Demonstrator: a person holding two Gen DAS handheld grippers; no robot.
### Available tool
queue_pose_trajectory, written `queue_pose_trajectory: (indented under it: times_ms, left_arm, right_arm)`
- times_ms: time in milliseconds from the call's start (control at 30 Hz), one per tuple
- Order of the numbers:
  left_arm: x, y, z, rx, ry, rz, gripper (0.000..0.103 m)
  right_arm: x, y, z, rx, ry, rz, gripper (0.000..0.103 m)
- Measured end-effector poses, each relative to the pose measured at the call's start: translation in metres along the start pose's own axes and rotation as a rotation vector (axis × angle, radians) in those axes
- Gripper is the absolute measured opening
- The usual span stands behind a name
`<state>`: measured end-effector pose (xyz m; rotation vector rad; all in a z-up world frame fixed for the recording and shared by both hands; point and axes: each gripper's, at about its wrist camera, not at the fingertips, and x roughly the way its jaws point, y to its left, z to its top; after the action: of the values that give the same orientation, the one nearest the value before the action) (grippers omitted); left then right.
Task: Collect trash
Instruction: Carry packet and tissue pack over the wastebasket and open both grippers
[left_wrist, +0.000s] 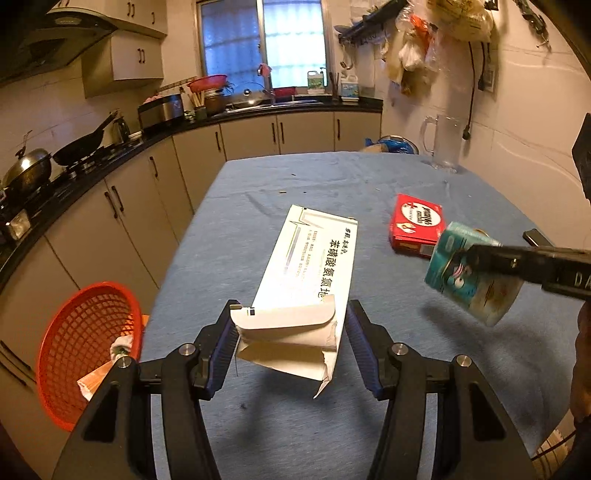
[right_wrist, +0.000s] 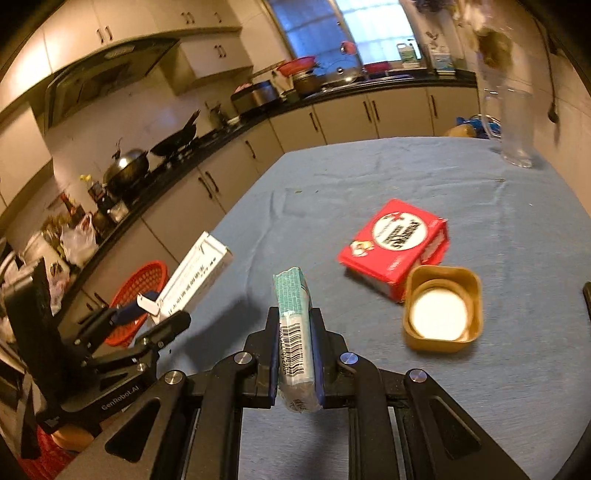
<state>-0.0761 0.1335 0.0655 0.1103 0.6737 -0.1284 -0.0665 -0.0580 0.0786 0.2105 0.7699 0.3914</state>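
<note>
Both grippers carry trash basketward: left gripper pinching white carton, right gripper clamping teal packet, red basket off table's left edge.

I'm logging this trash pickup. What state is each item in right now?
Left gripper: shut on white medicine box.
White medicine box: lifted, end flap torn open.
Right gripper: shut on teal packet.
Teal packet: held, off the table.
Red box: lying on the blue tablecloth, closed.
Gold tub: upright on table, open.
Red basket: beside table, holds some trash.
</note>
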Motion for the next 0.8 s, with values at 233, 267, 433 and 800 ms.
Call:
queue_pose_trajectory:
  times_ms: [233,267,433,800]
  left_arm:
    - [-0.007,0.017,-0.004,-0.028,-0.016,0.024,0.056]
    - [-0.008,0.02,-0.005,-0.033,-0.018,0.025,0.056]
    - [-0.014,0.032,-0.008,-0.055,-0.027,0.041,0.057]
    - [-0.031,0.068,-0.015,-0.11,-0.053,0.079,0.057]
  right_arm:
    - [0.013,0.023,-0.002,-0.053,0.027,-0.015,0.016]
    - [0.015,0.026,-0.003,-0.059,0.029,-0.016,0.016]
    - [0.023,0.041,-0.002,-0.088,0.045,-0.02,0.016]
    - [0.04,0.077,0.002,-0.158,0.068,-0.01,0.016]
